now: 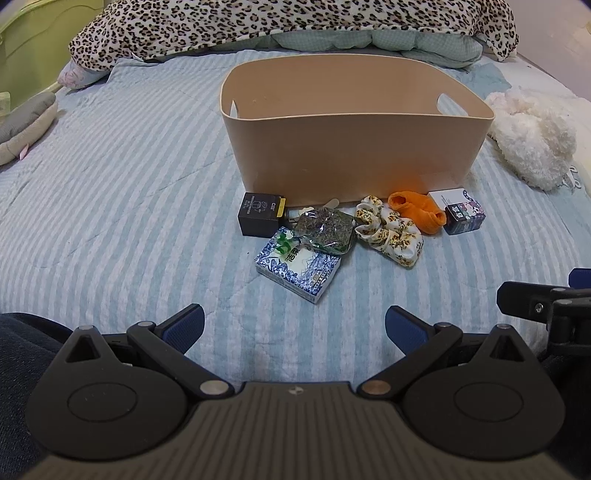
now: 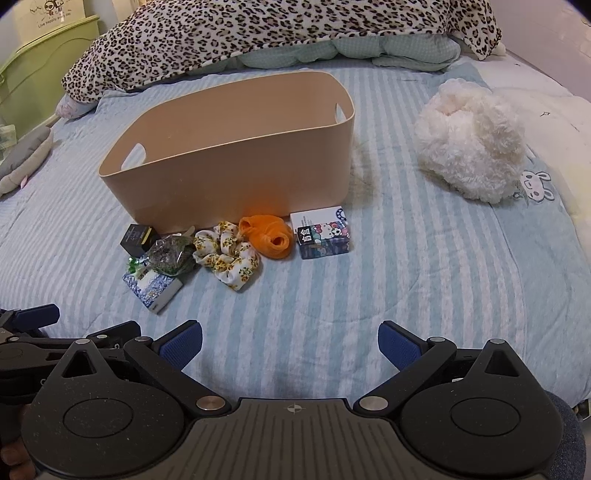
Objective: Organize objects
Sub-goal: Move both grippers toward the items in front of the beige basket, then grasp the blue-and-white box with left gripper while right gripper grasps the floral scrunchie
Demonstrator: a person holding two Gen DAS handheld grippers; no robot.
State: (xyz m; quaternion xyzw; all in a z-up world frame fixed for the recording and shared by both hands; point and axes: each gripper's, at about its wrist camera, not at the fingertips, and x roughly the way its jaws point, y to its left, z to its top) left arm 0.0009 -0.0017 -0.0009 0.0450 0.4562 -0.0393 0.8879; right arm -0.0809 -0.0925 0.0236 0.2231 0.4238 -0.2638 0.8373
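Note:
A tan plastic bin (image 1: 354, 155) (image 2: 236, 166) stands on the striped bed. In front of it lie a black box (image 1: 258, 218) (image 2: 137, 239), a clear bag of dried herbs (image 1: 325, 230) (image 2: 170, 255), a blue-and-white patterned box (image 1: 297, 269) (image 2: 153, 288), a floral scrunchie (image 1: 388, 229) (image 2: 229, 254), an orange sock (image 1: 419, 212) (image 2: 267, 236) and a cartoon-printed box (image 1: 461, 212) (image 2: 321, 236). My left gripper (image 1: 294, 328) is open and empty, well short of the objects. My right gripper (image 2: 290, 345) is open and empty, also short of them.
A fluffy white plush (image 1: 532, 136) (image 2: 469, 144) lies right of the bin. A leopard-print blanket (image 1: 280, 26) (image 2: 280, 33) is heaped behind it. A grey plush (image 1: 26, 122) lies at the left edge. The right gripper's body shows in the left wrist view (image 1: 546, 302).

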